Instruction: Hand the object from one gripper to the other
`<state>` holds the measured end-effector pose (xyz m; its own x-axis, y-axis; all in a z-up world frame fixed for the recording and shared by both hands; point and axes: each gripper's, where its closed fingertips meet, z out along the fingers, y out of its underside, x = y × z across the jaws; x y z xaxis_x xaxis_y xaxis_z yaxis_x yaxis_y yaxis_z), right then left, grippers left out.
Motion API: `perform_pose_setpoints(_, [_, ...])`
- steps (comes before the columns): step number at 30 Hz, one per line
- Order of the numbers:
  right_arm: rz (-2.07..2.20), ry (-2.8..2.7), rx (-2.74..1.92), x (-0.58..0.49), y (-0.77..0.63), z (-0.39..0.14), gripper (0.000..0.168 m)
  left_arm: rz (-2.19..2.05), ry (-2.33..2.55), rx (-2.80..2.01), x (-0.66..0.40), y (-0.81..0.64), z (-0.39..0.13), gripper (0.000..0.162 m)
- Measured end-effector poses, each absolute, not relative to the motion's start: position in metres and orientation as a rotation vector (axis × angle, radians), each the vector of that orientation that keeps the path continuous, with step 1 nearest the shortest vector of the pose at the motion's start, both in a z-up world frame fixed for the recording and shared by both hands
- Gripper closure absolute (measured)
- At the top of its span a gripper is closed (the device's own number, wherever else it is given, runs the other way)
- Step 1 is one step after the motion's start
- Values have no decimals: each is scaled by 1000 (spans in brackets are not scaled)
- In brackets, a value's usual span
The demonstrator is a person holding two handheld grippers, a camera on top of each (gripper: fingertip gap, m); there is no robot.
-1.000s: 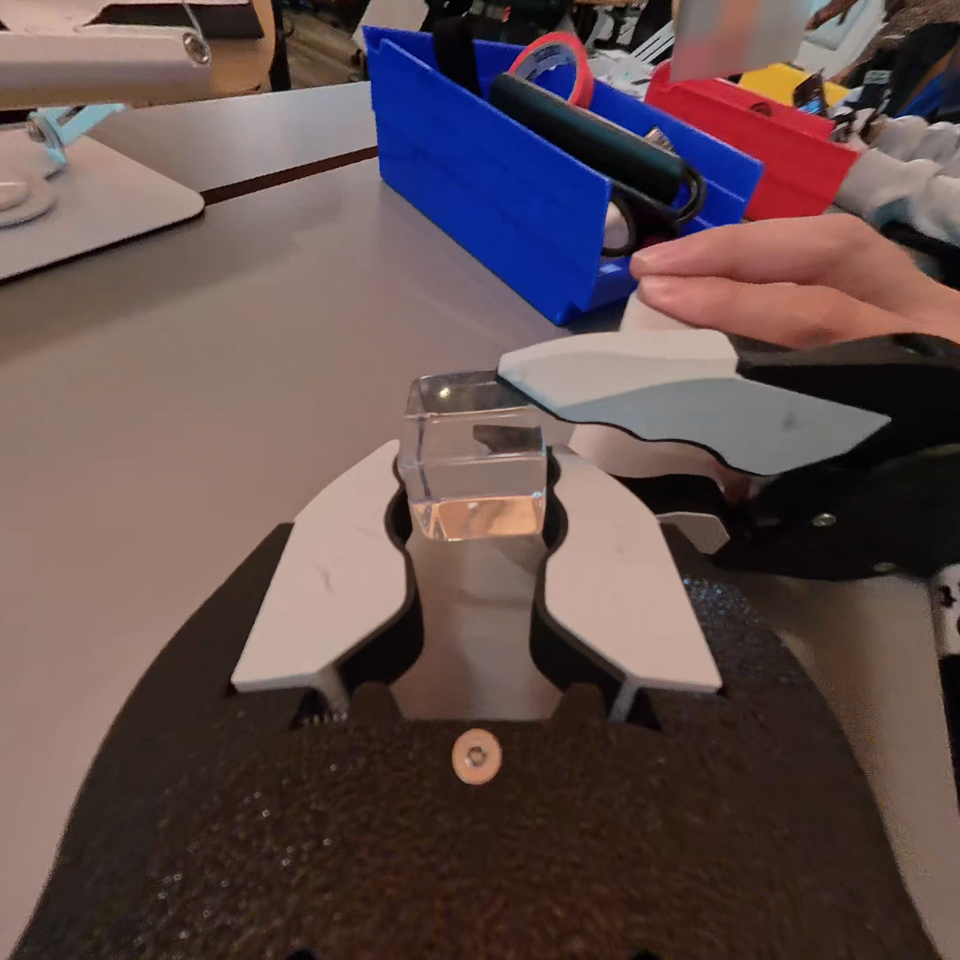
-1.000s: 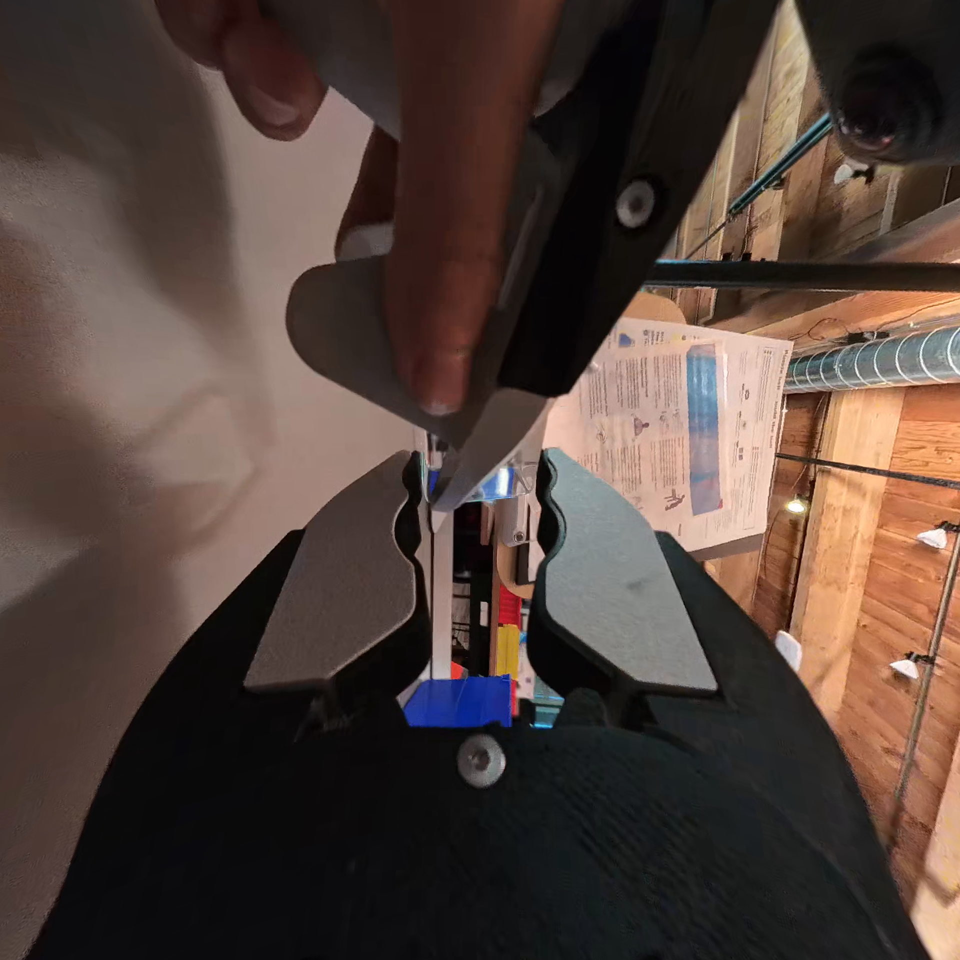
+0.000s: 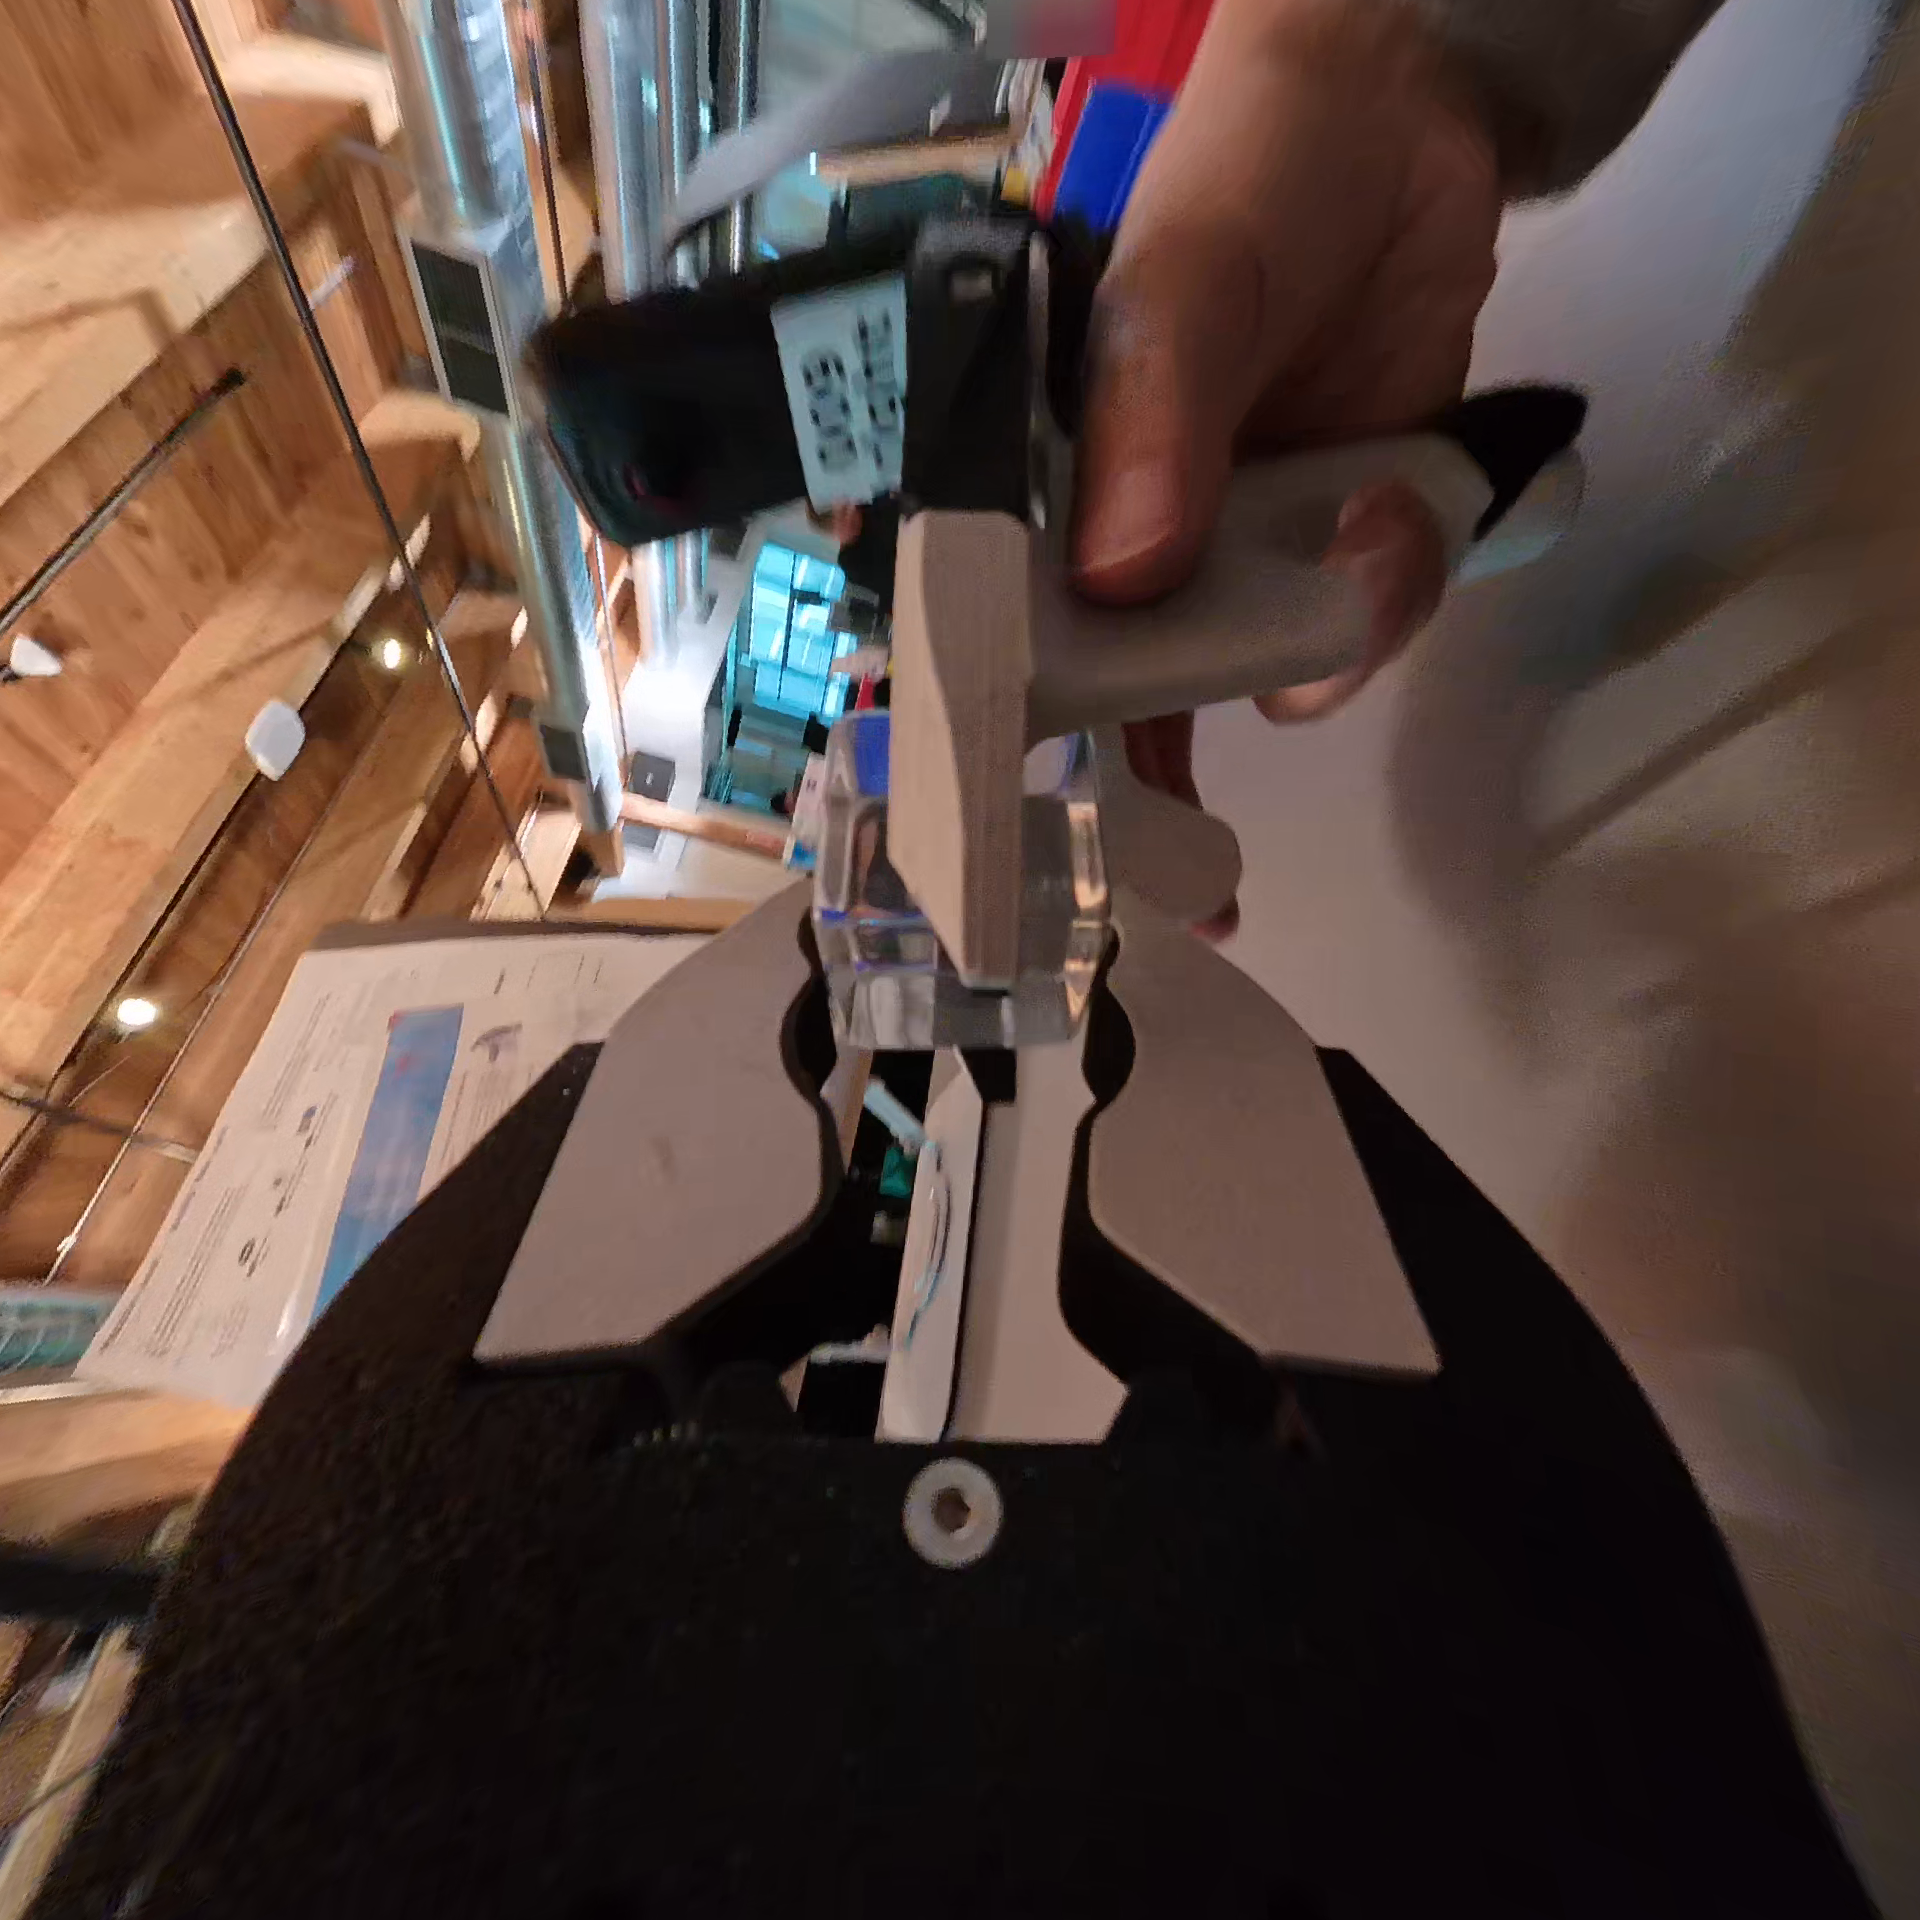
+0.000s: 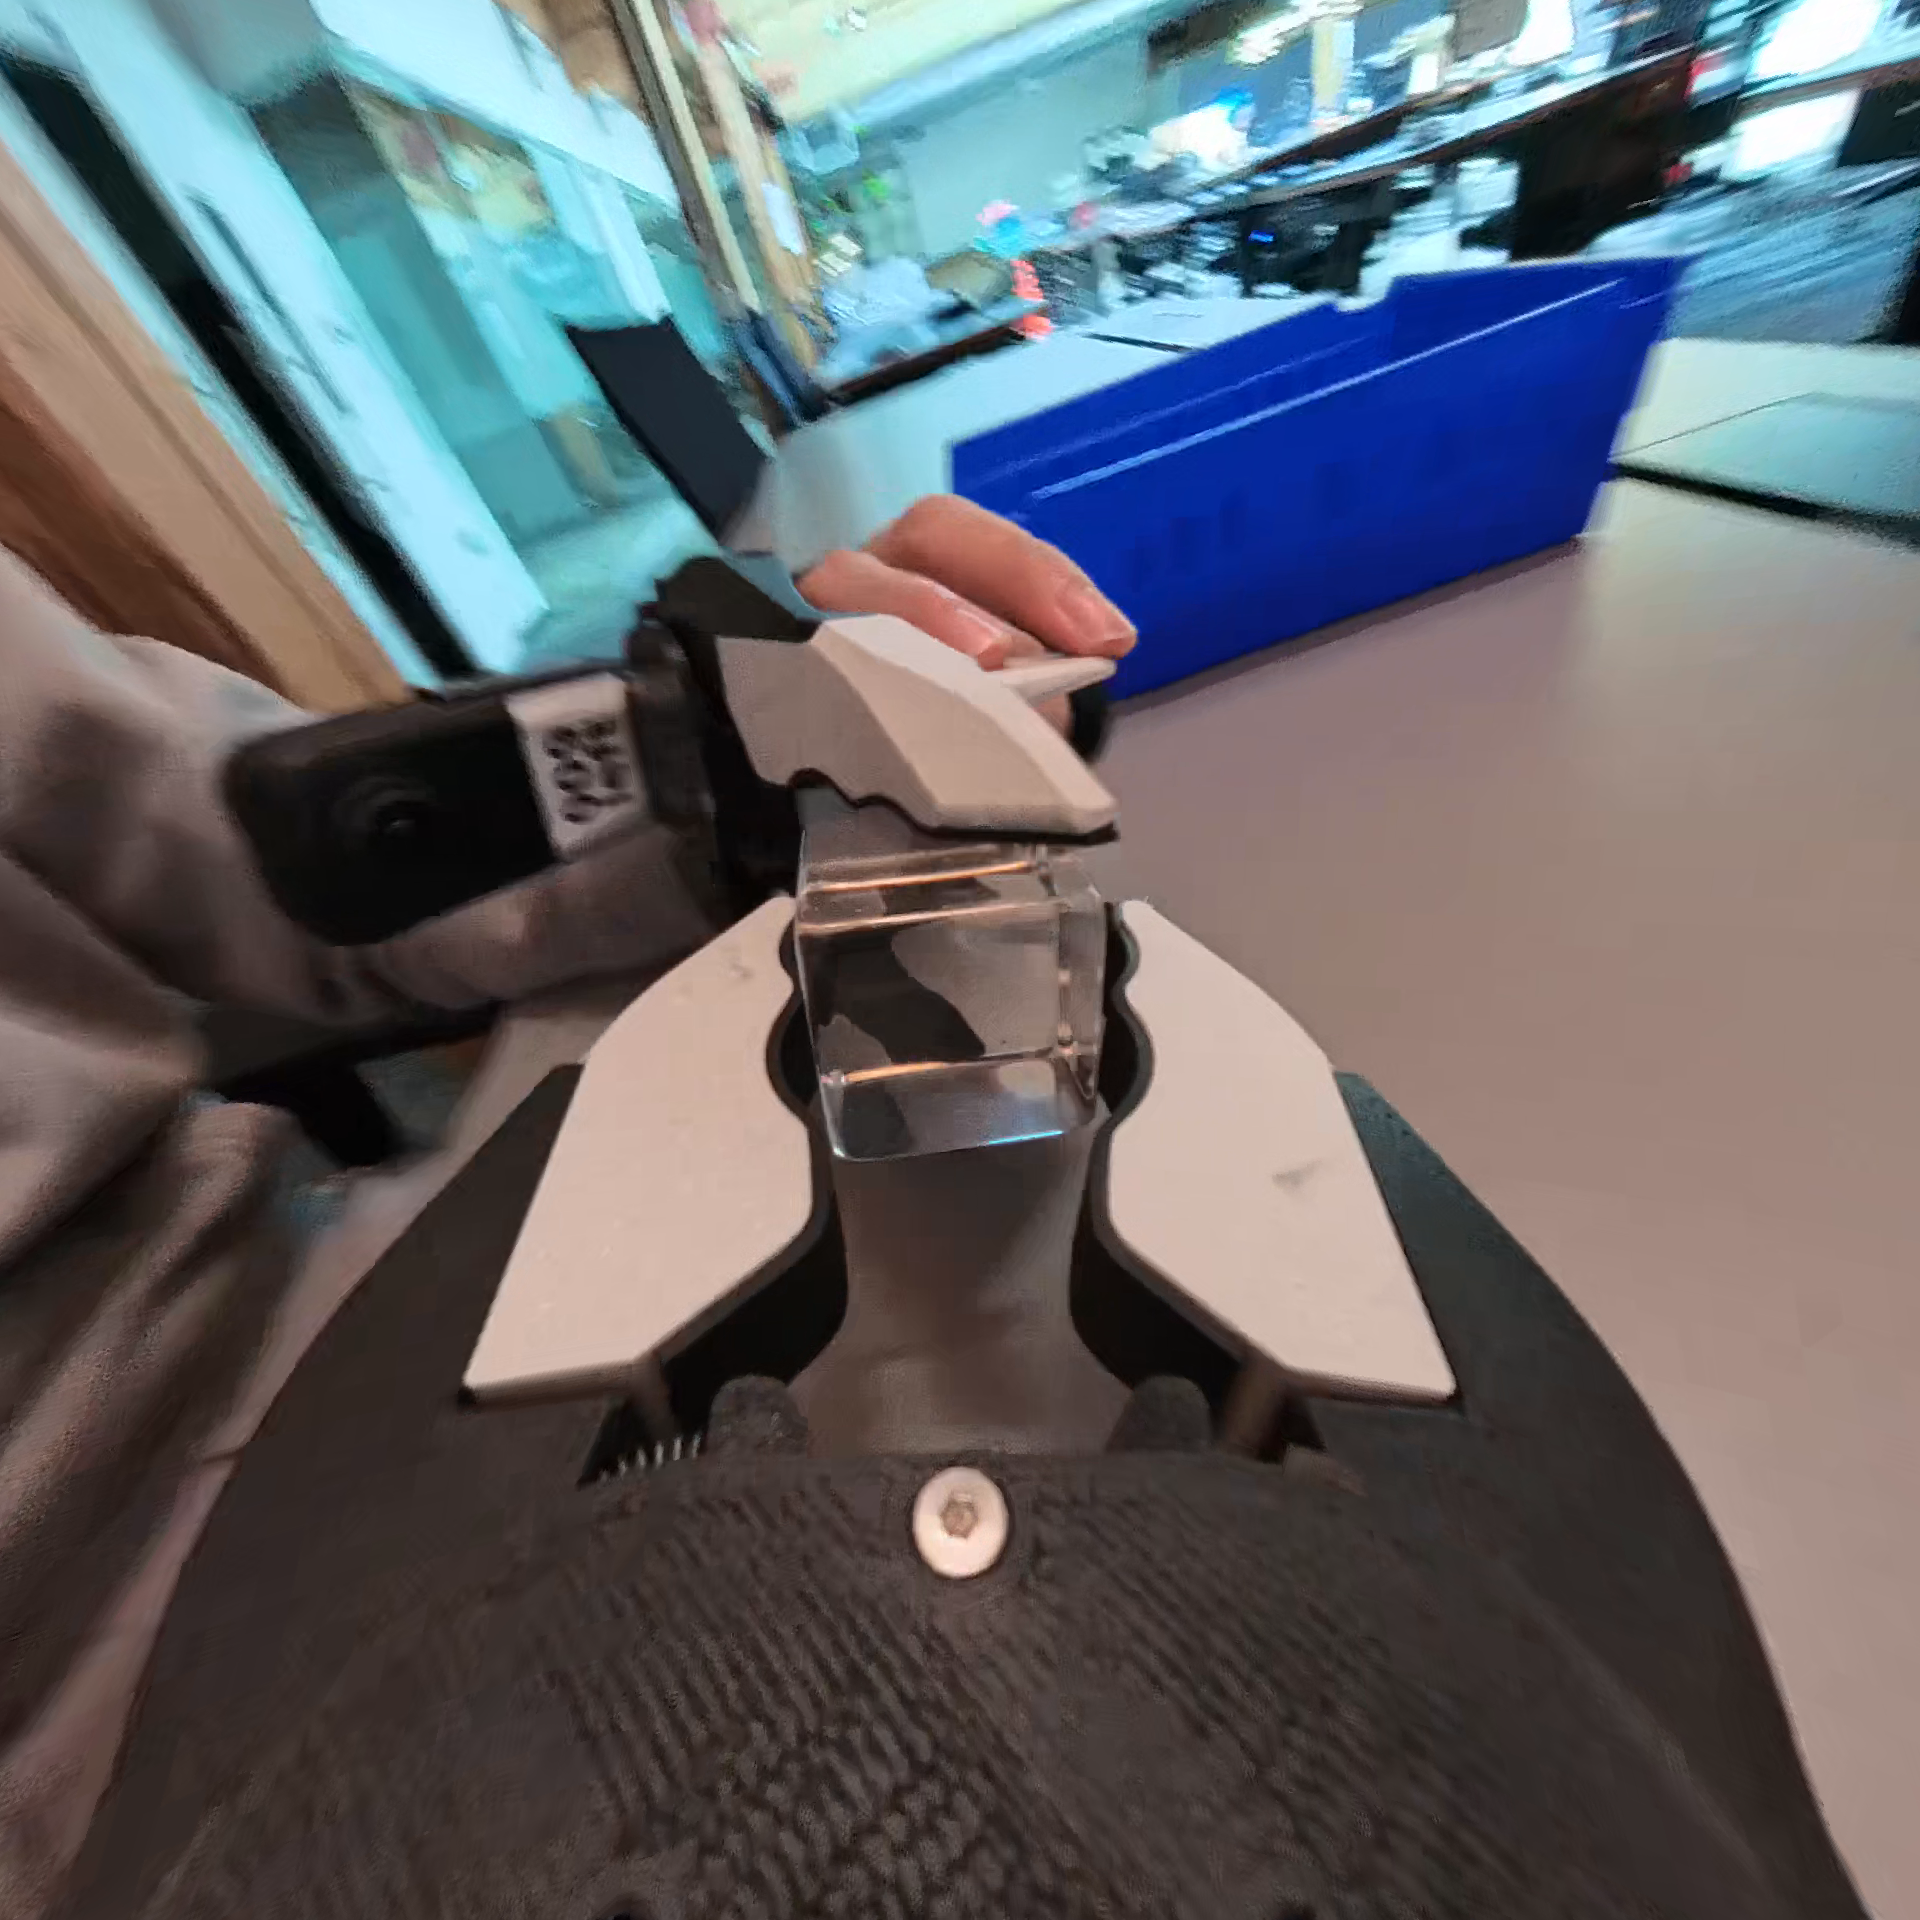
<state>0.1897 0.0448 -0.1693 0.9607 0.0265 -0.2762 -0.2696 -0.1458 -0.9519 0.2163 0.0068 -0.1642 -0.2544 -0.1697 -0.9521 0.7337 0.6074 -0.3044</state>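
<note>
— Since a second ago the left wrist view has swung from looking level over the table to looking sideways at a wood wall, and the other gripper's finger, then only reaching over the cube, now lies across its front face.

— Where is the cube (image 3: 873, 961) now?

— In the air, between the tips of both grippers. The left gripper (image 3: 961, 940) pinches it by two opposite sides, with its fingers touching the clear faces. The right gripper (image 4: 956, 925) grips it the same way in its own view, turned crosswise to the left one.

— So both have it?

— Yes, both are closed on it. From the right wrist view, one left finger lies flat on top of the cube and a second shows dimly through the cube from below.

— And around that?

— A hand (image 3: 1278, 312) wraps the right gripper's handle. In the right wrist view, fingertips rest on the left gripper and a grey sleeve (image 4: 104, 935) fills the left edge. The table (image 4: 1507, 831) lies below the cube, well apart from it. A blue bin (image 4: 1320, 447) stands on the table farther back. A poster (image 3: 343, 1122) hangs in the left wrist view; its details are blurred.
</note>
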Motion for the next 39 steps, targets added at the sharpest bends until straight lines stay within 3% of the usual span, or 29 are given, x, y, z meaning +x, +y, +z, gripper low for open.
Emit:
perform_pose_setpoints(4, [-674,148,-2002,257,14,-192,116,-770,1848,142,257,38,-192,115])
perform_pose_setpoints(8, [-1538,-173,-2136,289,-19,-185,116,-1189,2115,-283,253,32,-204,107])
perform_pose_setpoints(14, [-1810,-378,-2169,280,-4,-182,116,-1691,2210,-704,240,12,-195,96])
perform_pose_setpoints(21, [-1794,-443,-2163,267,13,-187,116,-1772,2222,-764,235,7,-193,97])
perform_pose_setpoints(26, [-1769,-425,-2130,265,16,-183,116,-1794,2263,-754,231,5,-196,117])
perform_pose_setpoints(31, [-1644,-368,-2105,263,17,-184,116,-1844,2278,-764,230,4,-193,118])
perform_pose_setpoints(34, [-1271,-279,-1979,247,26,-177,115,-1971,2238,-730,229,9,-181,120])
perform_pose_setpoints(36, [-868,-100,-1877,236,26,-166,94,-2032,2186,-692,232,19,-172,120])
perform_pose_setpoints(39, [-332,79,-1748,222,21,-151,94,-2243,2069,-612,230,34,-149,120])
